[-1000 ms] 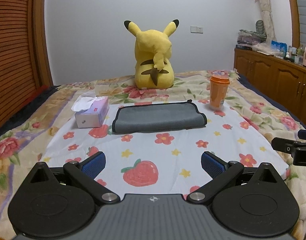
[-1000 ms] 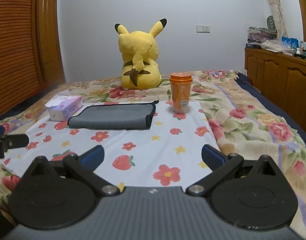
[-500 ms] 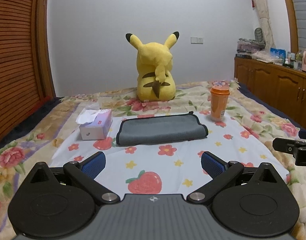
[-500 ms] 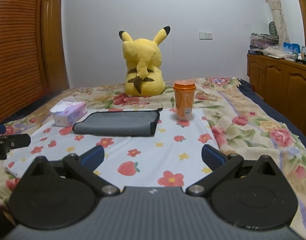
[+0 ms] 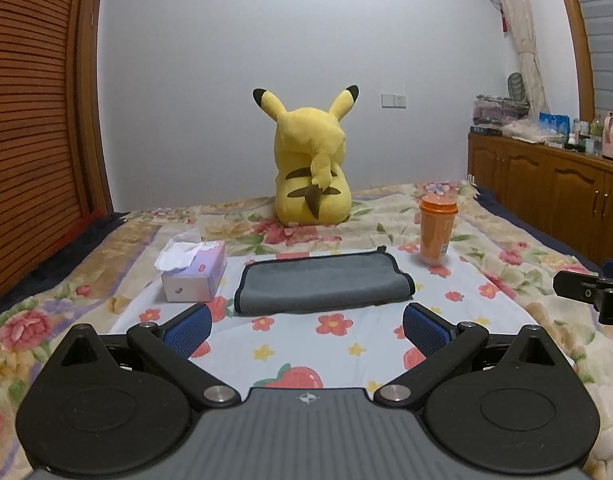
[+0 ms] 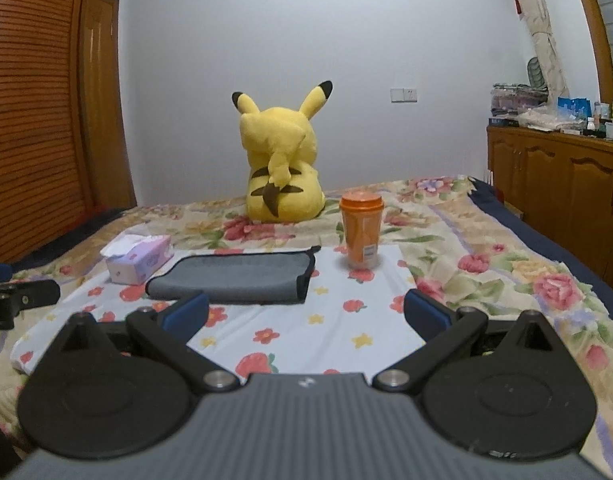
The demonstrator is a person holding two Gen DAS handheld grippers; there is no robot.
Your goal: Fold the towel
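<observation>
A grey towel (image 5: 322, 282) with black edging lies folded flat on a white flowered cloth (image 5: 346, 344) on the bed; it also shows in the right wrist view (image 6: 236, 278). My left gripper (image 5: 304, 326) is open and empty, held low in front of the towel and apart from it. My right gripper (image 6: 304, 314) is open and empty, in front of the towel's right end. Each gripper's tip shows at the edge of the other's view.
A tissue box (image 5: 194, 270) sits left of the towel. An orange cup (image 5: 437, 228) stands to its right. A yellow plush toy (image 5: 312, 172) sits behind. A wooden cabinet (image 5: 554, 196) lines the right wall, a slatted wooden door (image 5: 30, 140) the left.
Both grippers have tilted upward and drawn back a little, so the towel and bed sit lower in both views. The towel has not moved. Both grippers stay open.
</observation>
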